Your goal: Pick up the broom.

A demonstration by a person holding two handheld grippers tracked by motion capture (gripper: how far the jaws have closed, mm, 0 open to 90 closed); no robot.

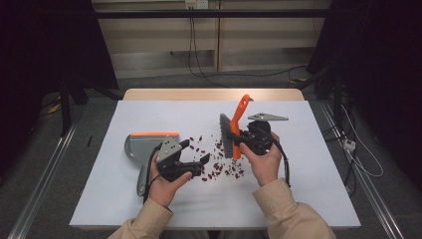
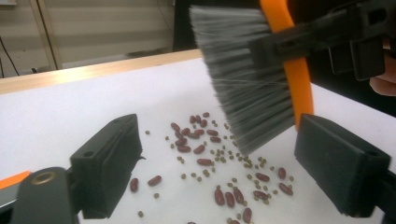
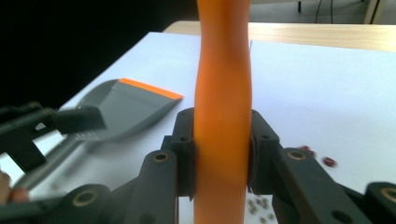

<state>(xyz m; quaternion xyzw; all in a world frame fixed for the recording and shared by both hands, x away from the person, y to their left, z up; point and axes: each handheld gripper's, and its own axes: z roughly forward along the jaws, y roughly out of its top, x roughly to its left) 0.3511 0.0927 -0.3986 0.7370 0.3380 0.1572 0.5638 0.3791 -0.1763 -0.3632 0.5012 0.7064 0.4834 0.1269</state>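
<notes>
Red beans and small green beans (image 1: 215,162) lie scattered on the white tabletop (image 1: 308,164). A hand brush with an orange handle (image 1: 241,119) and grey bristles (image 1: 226,135) stands upright over them, and my right gripper (image 1: 240,139) is shut on its handle. The right gripper view shows the pads (image 3: 187,156) pressing the handle (image 3: 222,93) from both sides. My left gripper (image 1: 195,152) is open just left of the beans, with nothing held. Its own view looks between the jaws at the beans (image 2: 205,154) and the bristles (image 2: 247,79). A grey dustpan (image 1: 142,145) with an orange lip lies left of it.
The dustpan (image 3: 126,107) rests flat, its handle pointing toward the near edge. A bare wooden strip (image 1: 214,94) runs along the table's far edge. Cables trail over the floor beyond and to the right of the table.
</notes>
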